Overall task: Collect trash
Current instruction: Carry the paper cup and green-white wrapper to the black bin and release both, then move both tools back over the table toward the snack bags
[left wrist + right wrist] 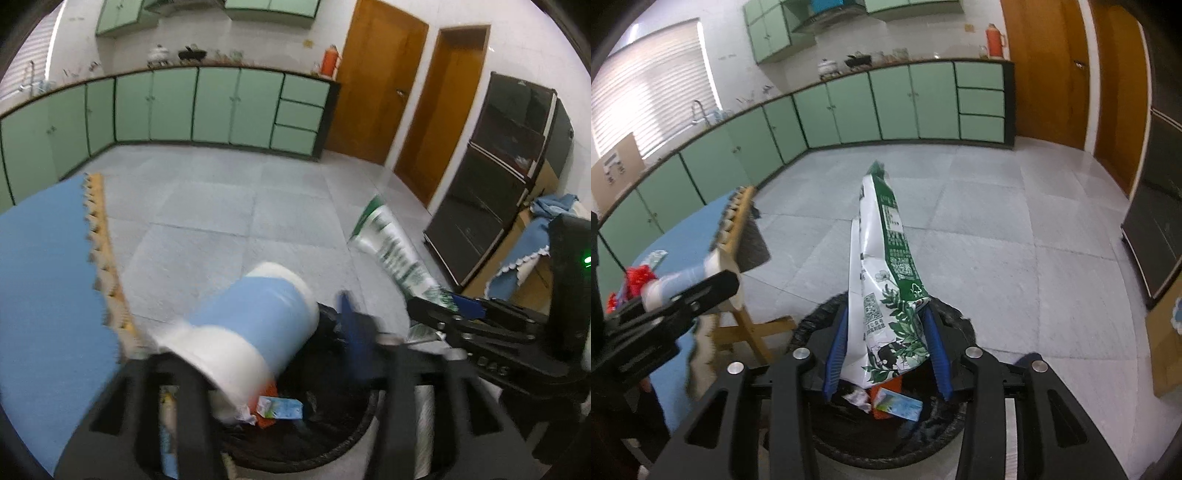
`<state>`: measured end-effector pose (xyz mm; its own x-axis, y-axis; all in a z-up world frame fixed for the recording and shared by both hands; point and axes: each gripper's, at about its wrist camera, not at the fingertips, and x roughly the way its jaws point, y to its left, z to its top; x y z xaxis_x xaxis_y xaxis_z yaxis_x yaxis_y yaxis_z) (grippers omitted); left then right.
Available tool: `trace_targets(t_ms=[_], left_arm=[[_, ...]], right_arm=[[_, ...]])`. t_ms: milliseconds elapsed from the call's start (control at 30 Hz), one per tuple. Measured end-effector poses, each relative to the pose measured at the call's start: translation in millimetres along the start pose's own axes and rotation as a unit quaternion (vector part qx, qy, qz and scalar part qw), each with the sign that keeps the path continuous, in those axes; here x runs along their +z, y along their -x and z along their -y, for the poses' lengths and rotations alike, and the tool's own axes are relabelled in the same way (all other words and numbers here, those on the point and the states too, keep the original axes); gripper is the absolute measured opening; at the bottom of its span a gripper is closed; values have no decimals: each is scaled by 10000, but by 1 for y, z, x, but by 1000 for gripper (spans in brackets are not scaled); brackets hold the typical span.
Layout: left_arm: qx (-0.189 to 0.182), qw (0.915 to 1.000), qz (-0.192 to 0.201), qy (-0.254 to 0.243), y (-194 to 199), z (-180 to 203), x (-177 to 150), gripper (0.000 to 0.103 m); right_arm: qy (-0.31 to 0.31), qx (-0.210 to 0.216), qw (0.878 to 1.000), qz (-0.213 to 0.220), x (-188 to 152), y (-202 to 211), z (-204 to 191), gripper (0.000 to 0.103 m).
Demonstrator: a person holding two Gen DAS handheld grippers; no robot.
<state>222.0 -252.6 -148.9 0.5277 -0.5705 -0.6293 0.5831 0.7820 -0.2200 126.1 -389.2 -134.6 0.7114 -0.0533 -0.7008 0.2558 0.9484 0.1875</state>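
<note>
My left gripper [273, 354] is over the black-lined trash bin [332, 439]. A blue and white cup [255, 328] lies tilted between its fingers, blurred by motion; I cannot tell whether it is gripped. My right gripper [886, 350] is shut on a flattened green and white carton [886, 280], which stands upright above the bin [827, 314]. The carton [395, 251] and the right gripper show in the left wrist view at right. The left gripper and cup [683, 280] show at left in the right wrist view. Small cartons and wrappers [894, 402] lie in the bin.
A table with a blue cloth [48, 277] stands left of the bin, with red trash [639, 277] on it. Green kitchen cabinets [192, 107] line the far wall. Brown doors [384, 77] and a black cabinet [498, 177] are at right. Grey tiled floor [229, 199] lies ahead.
</note>
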Motion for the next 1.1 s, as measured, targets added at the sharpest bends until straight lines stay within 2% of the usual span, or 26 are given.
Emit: trace_targets(t_ms=[33, 100, 300, 467, 733, 867, 1100], left_arm=[[-21, 10000, -11, 1, -2, 0, 0, 64], [-41, 10000, -61, 12, -6, -1, 0, 67], [-199, 9995, -122, 204, 0, -8, -2, 74], [-348, 9990, -223, 180, 2, -5, 0, 74], [-242, 9986, -472, -16, 4, 4, -8, 74], [-193, 9990, -412, -5, 8, 3, -9, 74], [57, 10000, -40, 62, 36, -9, -7, 74]], right_arm=[[-29, -10, 10000, -23, 0, -3, 3, 44], [-78, -54, 9999, -60, -2, -7, 7, 56], [-56, -81, 9999, -56, -6, -8, 3, 65], [-89, -59, 9999, 7, -6, -3, 4, 66], [-177, 0, 9998, 39, -4, -3, 9, 66], [-167, 28, 9998, 78, -4, -1, 8, 66], [-23, 133, 9997, 212, 4, 11, -9, 66]])
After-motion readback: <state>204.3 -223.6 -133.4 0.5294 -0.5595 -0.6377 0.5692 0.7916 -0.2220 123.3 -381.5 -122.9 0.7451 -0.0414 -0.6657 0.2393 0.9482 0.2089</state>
